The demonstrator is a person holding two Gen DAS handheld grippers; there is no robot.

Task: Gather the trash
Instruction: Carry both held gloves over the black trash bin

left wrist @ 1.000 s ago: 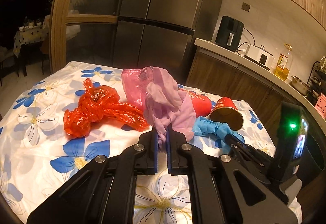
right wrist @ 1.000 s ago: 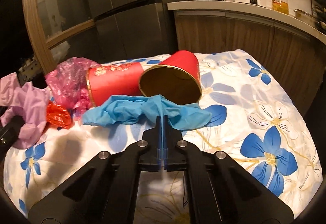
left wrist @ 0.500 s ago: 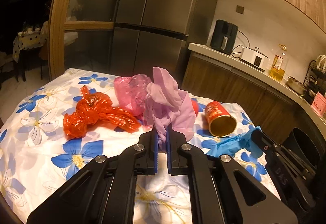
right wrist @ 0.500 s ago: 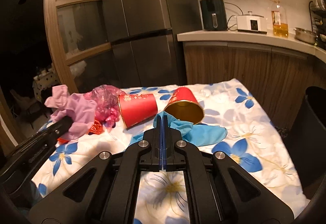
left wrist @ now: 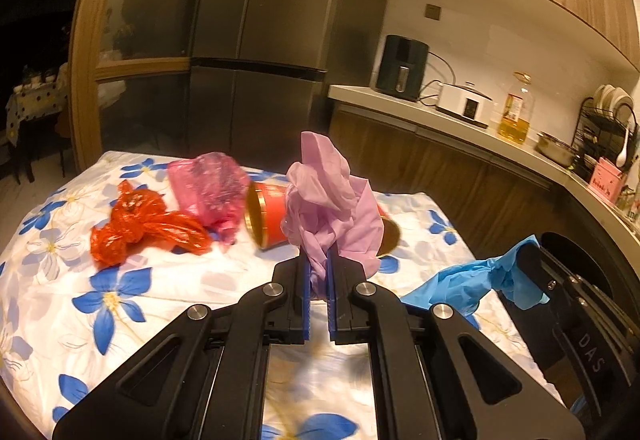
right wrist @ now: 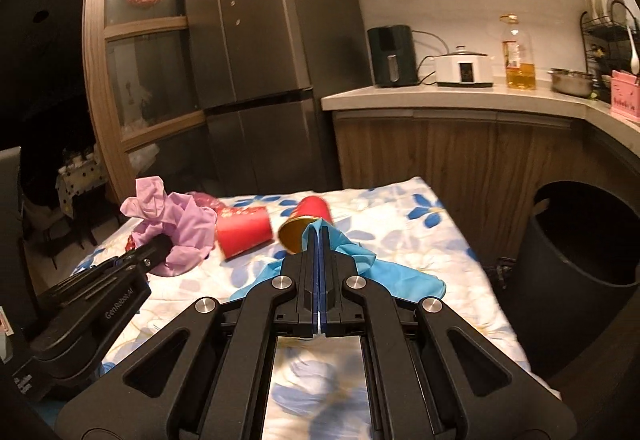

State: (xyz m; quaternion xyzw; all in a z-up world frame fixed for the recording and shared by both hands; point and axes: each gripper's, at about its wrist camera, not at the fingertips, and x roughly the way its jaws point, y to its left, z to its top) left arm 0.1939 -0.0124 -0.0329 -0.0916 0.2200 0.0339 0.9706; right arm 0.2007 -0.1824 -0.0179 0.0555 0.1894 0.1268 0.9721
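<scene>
My left gripper (left wrist: 318,260) is shut on a crumpled purple glove (left wrist: 332,208) and holds it above the flowered table (left wrist: 120,304). My right gripper (right wrist: 320,236) is shut on a blue glove (right wrist: 392,276), also lifted off the table; it shows in the left wrist view (left wrist: 460,284) too. An orange plastic bag (left wrist: 140,224), a pink plastic bag (left wrist: 208,188) and two red paper cups (right wrist: 244,232) (right wrist: 308,220) lie on the table. A dark trash bin (right wrist: 580,264) stands at the table's right.
A fridge (right wrist: 256,60) and a glass-door cabinet (right wrist: 140,52) stand behind the table. A wooden counter (right wrist: 460,96) on the right carries an air fryer, a cooker, an oil bottle and a dish rack.
Both grippers have risen and pulled back from the table with their gloves. The blue glove has come off the cups and now hangs near the bin.
</scene>
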